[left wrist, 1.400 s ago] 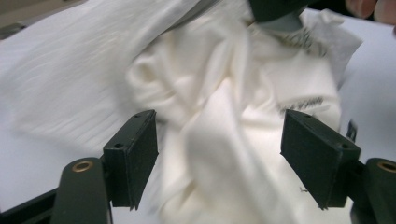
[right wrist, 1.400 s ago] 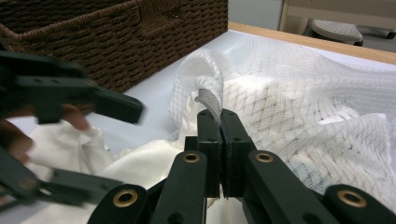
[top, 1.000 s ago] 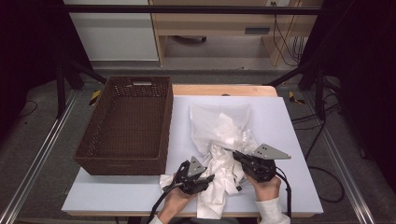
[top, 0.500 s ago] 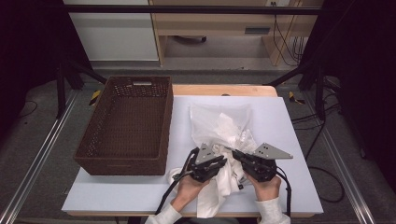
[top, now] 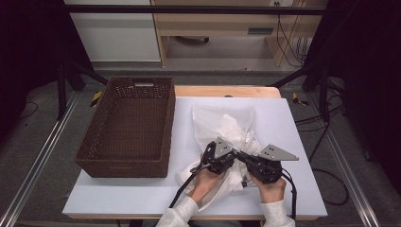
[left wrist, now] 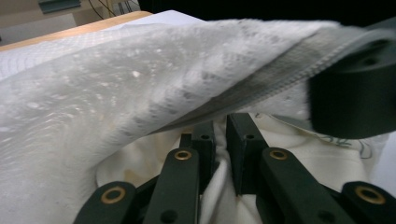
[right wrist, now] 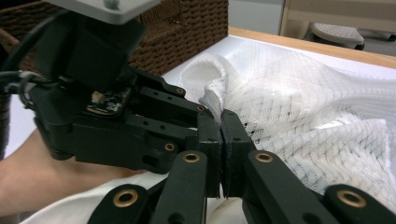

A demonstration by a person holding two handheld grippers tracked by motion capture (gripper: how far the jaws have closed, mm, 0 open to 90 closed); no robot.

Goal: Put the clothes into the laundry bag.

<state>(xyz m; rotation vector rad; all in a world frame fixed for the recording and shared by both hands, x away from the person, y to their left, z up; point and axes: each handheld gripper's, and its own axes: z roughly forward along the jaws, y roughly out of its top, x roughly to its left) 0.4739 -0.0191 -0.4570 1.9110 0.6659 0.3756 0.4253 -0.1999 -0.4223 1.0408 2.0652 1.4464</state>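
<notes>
Since the earlier frames the left gripper [top: 235, 152] has slid right along the table's near side and now sits just beside the right gripper [top: 240, 156], their tips almost meeting over the cloth. Its jaws have just been closing, then eased a little; in the left gripper view they stand narrow with a fold of cream cloth [left wrist: 219, 186] pinched between them. The right gripper's jaws are pressed together on the hem of the mesh bag [right wrist: 212, 100].

There are two grippers, one basket [top: 127, 165], one mesh bag [top: 222, 118] and one cream cloth [top: 215, 189] bundled with it, all on one white table [top: 293, 123].

The bag and cloth lie in the middle of the table, the cloth reaching to the near edge between the two hands. The basket stands to the left, close to the cloth's left side but apart from it. To the right of the bag and beyond it the tabletop is bare, leaving room to move there.

The basket is dark brown woven wicker, rectangular, deep, with a handle slot in the far wall. The bag is sheer white netting with a stitched grey hem, crumpled. The cloth is soft, smooth, creased.
</notes>
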